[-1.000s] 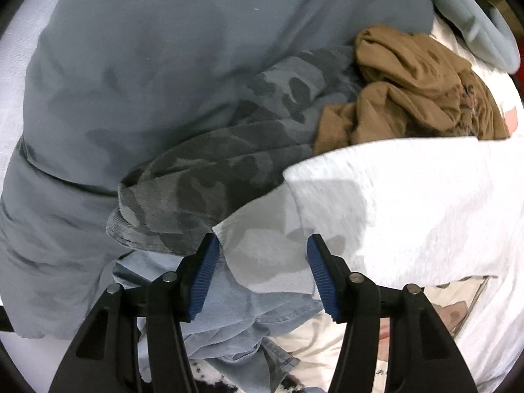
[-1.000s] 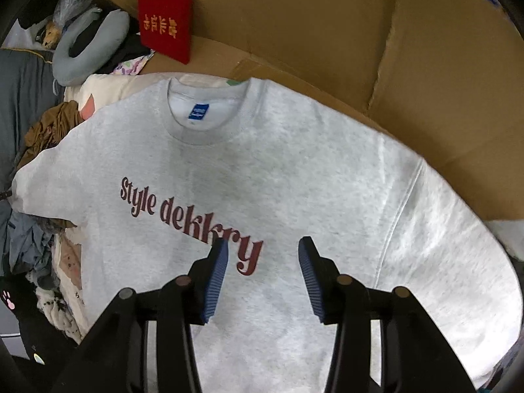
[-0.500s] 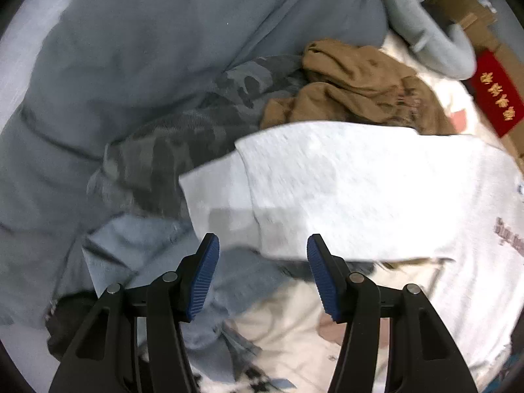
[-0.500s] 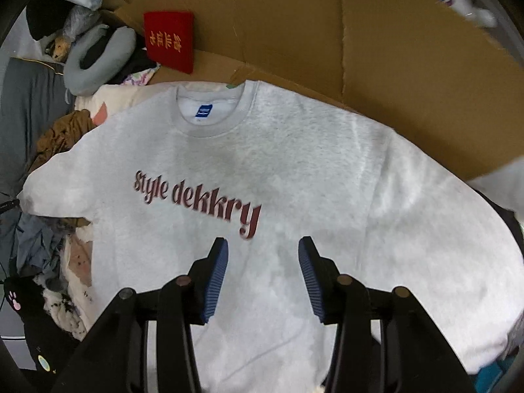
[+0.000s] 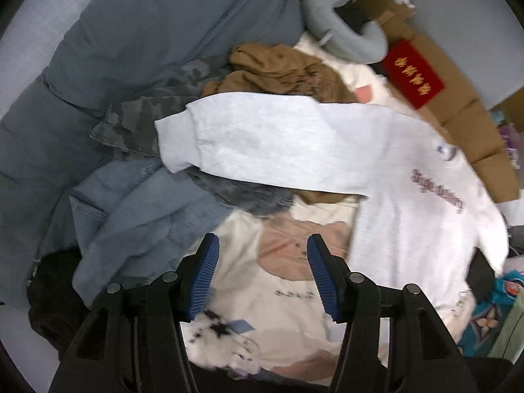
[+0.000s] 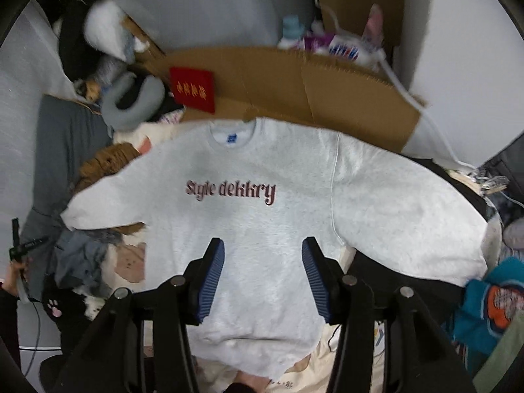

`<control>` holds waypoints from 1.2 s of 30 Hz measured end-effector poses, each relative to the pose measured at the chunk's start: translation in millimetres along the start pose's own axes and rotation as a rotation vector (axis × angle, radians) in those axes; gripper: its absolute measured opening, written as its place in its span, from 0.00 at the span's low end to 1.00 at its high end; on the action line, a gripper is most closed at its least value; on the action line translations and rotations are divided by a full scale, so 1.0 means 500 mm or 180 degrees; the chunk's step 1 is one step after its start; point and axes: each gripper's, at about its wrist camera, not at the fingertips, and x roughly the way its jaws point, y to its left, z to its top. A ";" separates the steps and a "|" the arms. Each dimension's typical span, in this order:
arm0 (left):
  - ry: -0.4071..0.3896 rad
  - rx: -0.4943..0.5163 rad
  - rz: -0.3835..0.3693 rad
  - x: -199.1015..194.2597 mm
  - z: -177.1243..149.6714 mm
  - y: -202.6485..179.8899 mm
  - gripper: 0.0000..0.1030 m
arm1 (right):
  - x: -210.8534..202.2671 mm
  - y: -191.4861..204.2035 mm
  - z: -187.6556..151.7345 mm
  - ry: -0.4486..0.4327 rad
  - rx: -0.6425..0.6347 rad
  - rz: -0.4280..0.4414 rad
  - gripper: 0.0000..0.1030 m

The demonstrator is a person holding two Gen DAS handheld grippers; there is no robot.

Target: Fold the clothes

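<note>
A light grey sweatshirt (image 6: 262, 222) with dark red lettering lies spread flat, front up, collar far from me, both sleeves stretched out sideways. In the left wrist view its sleeve (image 5: 262, 144) reaches left over the clothes pile, cuff at the end. My left gripper (image 5: 260, 275) hangs open above a cream printed cloth (image 5: 285, 281), below and apart from that sleeve, nothing between its fingers. My right gripper (image 6: 262, 278) hovers high over the sweatshirt's lower front; its jaws are opening and hold nothing.
A clothes pile lies left of the sweatshirt: brown garment (image 5: 278, 72), camouflage piece (image 5: 147, 121), pale denim (image 5: 137, 216), grey duvet (image 5: 131, 32). Flat cardboard (image 6: 311, 88) with a red booklet (image 6: 193, 88) lies beyond the collar. A grey neck pillow (image 6: 131, 108) and teal cloth (image 6: 491, 304) sit nearby.
Both grippers have risen and pulled back, so more of the sweatshirt shows. The sleeve cuff that lay between the left fingers now lies far from them. The right jaws stand slightly wider.
</note>
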 end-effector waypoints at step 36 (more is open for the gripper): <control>-0.0836 0.0538 -0.0615 -0.273 -0.241 -0.150 0.55 | -0.401 -0.189 -0.372 -0.0829 0.0334 0.0227 0.46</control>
